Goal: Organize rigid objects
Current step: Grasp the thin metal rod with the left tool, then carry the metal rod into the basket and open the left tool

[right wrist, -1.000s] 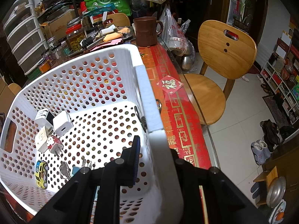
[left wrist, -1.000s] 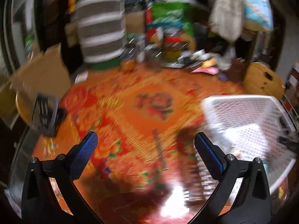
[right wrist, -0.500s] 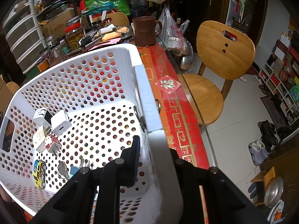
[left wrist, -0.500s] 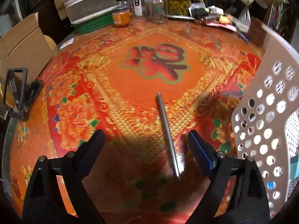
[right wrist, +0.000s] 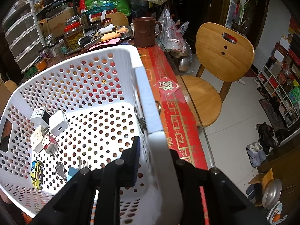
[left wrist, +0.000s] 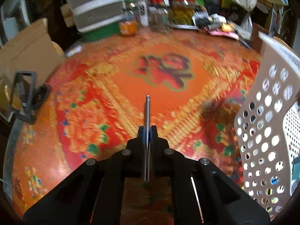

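Observation:
My left gripper (left wrist: 147, 131) is shut on a thin silver metal rod (left wrist: 147, 110), which sticks forward over the orange flowered tablecloth (left wrist: 105, 97). The white perforated basket (left wrist: 266, 123) stands at the right of the left wrist view. My right gripper (right wrist: 153, 150) is shut on the basket's near wall (right wrist: 150, 112). In the basket lie white chargers (right wrist: 58, 124), a Hello Kitty plug (right wrist: 49, 143), a yellow toy car (right wrist: 37, 171) and keys (right wrist: 61, 170).
A black phone stand (left wrist: 26, 95) sits at the table's left edge beside a cardboard box (left wrist: 26, 50). Jars (left wrist: 127, 26) and clutter line the far edge. A brown mug (right wrist: 145, 31) stands behind the basket. A wooden chair (right wrist: 215, 71) is right of the table.
My left gripper has closed on the metal rod, which lay on the cloth between its open fingers, and the view has shifted. The right gripper holds the basket wall as before.

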The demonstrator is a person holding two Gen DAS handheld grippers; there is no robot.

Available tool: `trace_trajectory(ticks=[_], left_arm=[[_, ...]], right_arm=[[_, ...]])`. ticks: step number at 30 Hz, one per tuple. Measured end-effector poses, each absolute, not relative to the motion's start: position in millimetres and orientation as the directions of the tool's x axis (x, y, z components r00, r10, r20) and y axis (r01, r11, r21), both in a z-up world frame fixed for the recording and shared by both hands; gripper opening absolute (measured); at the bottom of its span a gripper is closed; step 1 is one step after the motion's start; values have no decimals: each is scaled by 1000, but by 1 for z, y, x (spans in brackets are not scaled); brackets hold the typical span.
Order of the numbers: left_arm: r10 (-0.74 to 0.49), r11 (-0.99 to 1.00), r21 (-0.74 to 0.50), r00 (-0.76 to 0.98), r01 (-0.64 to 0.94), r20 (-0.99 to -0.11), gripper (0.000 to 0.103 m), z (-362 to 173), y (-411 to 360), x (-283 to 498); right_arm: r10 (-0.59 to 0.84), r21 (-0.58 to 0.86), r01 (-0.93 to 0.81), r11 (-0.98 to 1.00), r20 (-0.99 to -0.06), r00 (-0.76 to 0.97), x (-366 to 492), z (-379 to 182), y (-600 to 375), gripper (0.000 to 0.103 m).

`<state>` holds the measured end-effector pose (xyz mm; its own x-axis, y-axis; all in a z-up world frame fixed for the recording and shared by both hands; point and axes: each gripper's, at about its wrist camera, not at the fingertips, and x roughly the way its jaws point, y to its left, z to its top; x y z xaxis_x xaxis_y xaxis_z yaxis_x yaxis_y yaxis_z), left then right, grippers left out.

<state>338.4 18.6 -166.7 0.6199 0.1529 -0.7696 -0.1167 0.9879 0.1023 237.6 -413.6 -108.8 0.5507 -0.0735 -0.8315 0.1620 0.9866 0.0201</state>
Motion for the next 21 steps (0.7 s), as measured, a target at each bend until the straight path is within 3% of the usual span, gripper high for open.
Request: trace_trajectory(ticks=[8,21], left_arm=[[218,975,122,695,-186,-685,5,-139,29,318],[345,938,250,735,-241,-584,5,-119,17,301]], right_arm=[[-77,16,163,987,-832,549,238,-108,-414,19],[-56,38,158,987,-832,552,239,-108,-416,19]])
